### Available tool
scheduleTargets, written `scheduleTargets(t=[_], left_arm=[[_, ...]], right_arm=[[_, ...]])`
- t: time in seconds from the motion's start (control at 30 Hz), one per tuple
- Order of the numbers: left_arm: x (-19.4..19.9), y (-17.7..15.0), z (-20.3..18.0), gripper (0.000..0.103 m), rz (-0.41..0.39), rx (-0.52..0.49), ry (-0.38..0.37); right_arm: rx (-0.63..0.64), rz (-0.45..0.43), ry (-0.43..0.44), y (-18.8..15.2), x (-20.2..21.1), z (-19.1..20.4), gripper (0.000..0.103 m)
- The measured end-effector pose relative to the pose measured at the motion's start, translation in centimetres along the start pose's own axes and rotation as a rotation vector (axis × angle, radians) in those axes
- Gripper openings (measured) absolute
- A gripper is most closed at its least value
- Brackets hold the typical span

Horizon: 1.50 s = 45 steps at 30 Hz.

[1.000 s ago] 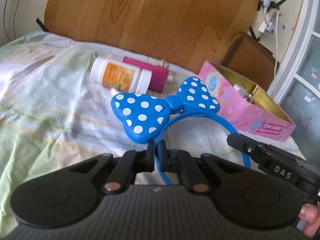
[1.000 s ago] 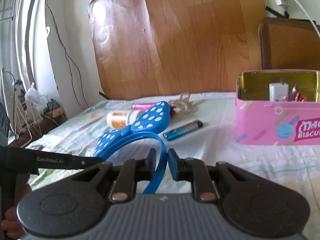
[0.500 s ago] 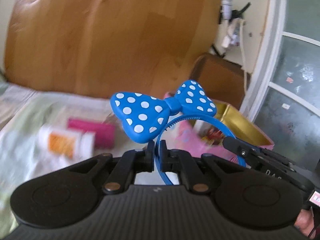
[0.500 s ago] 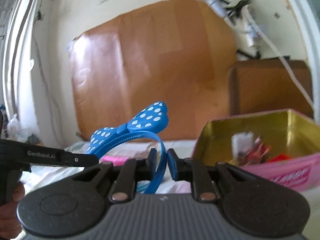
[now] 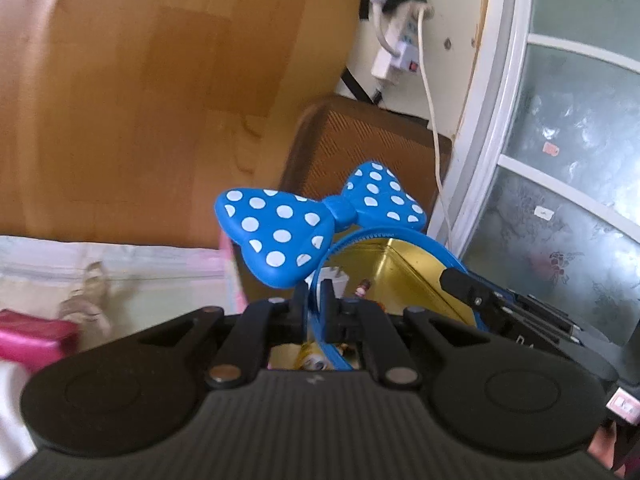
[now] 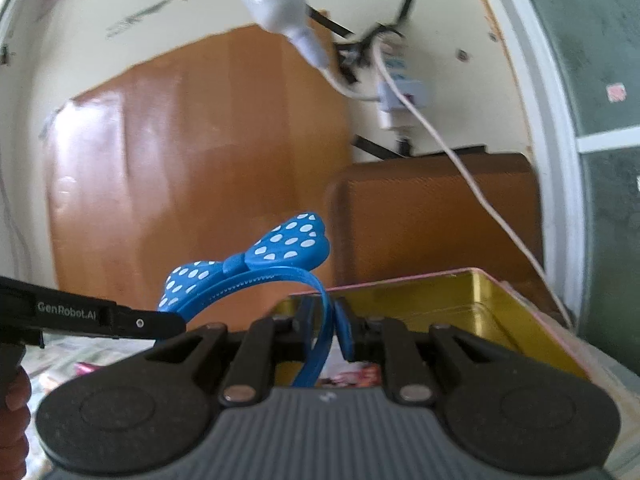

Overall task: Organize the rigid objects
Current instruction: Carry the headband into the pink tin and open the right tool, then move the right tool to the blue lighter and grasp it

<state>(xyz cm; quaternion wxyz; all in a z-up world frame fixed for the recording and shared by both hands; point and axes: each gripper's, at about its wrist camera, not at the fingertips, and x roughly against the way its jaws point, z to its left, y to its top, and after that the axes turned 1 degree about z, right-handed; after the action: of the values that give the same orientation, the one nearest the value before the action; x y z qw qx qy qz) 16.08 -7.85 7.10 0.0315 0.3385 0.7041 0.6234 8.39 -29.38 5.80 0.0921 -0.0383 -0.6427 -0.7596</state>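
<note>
A blue headband with a white-dotted bow (image 5: 320, 224) hangs in the air between both grippers. My left gripper (image 5: 316, 300) is shut on one end of its band, and my right gripper (image 6: 326, 320) is shut on the other end. The bow (image 6: 280, 256) rises above the right fingers. Right under the headband stands the open pink tin (image 5: 404, 276) with its gold inside (image 6: 440, 304), and small items lie at its bottom. In the left wrist view the right gripper's black body reaches in from the right.
A pink box (image 5: 36, 344) and a pale hair clip (image 5: 90, 300) lie on the striped bedsheet at left. Behind stand a wooden board (image 5: 160, 100), a brown case (image 6: 432, 216) and a wall socket with white cables (image 6: 400, 100). A glass door frame (image 5: 500, 140) borders the right.
Both grippers carried the headband up and to the right, from over the bedsheet to above the open tin. The bottle and pink box slid out toward the left.
</note>
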Motion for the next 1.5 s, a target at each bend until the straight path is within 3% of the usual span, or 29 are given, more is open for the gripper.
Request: scheduleTargets(t=[0.23, 0.27, 0.3, 0.33, 0.37, 0.4, 0.63, 0.77, 0.87, 1.03, 1.33, 1.5], left_arm=[[-5.7, -0.1, -1.7, 0.008, 0.079, -0.032, 0.017], [-6.5, -0.2, -2.1, 0.012, 0.084, -0.052, 0.042], [-7.3, -0.2, -2.3, 0.019, 0.096, -0.067, 0.073], [-7.9, -0.1, -2.3, 0.037, 0.112, -0.067, 0.107], [-8.0, -0.2, -2.2, 0.044, 0.116, -0.050, 0.130], [-7.8, -0.2, -2.0, 0.044, 0.113, -0.030, 0.128], [-0.6, -0.7, -1.3, 0.045, 0.025, -0.015, 0.049], [4.7, -2.7, -0.1, 0.052, -0.034, -0.016, 0.035], [8.3, -5.0, 1.7, 0.053, -0.055, -0.016, 0.064], [10.4, -7.4, 5.2, 0.053, -0.044, -0.006, 0.176], [13.8, -10.3, 12.9, 0.053, -0.037, 0.163, 0.370], [13.8, -11.1, 15.1, 0.053, -0.018, 0.266, 0.385]], right_arm=[[-0.047, 0.032, -0.076, -0.7, -2.6, -3.2, 0.017], [-0.055, 0.046, -0.086, -0.8, -3.1, -3.5, 0.018], [-0.059, 0.076, -0.095, -0.9, -3.8, -3.7, 0.026], [-0.069, 0.097, -0.105, -1.1, -4.3, -3.9, 0.041], [-0.091, 0.100, -0.117, -1.3, -4.3, -4.1, 0.045], [-0.107, 0.094, -0.121, -1.4, -4.1, -4.2, 0.046], [-0.088, -0.040, -0.109, -1.3, 0.2, -1.9, 0.046], [-0.058, -0.073, -0.048, -1.8, 2.6, 1.1, 0.046], [-0.058, -0.038, 0.013, -2.6, 3.6, 3.4, 0.046], [-0.014, 0.050, 0.116, -4.2, 4.1, 7.7, 0.046], [0.085, 0.199, 0.263, -6.2, 4.0, 14.9, 0.046], [0.183, 0.262, 0.282, -6.6, 2.9, 17.6, 0.046]])
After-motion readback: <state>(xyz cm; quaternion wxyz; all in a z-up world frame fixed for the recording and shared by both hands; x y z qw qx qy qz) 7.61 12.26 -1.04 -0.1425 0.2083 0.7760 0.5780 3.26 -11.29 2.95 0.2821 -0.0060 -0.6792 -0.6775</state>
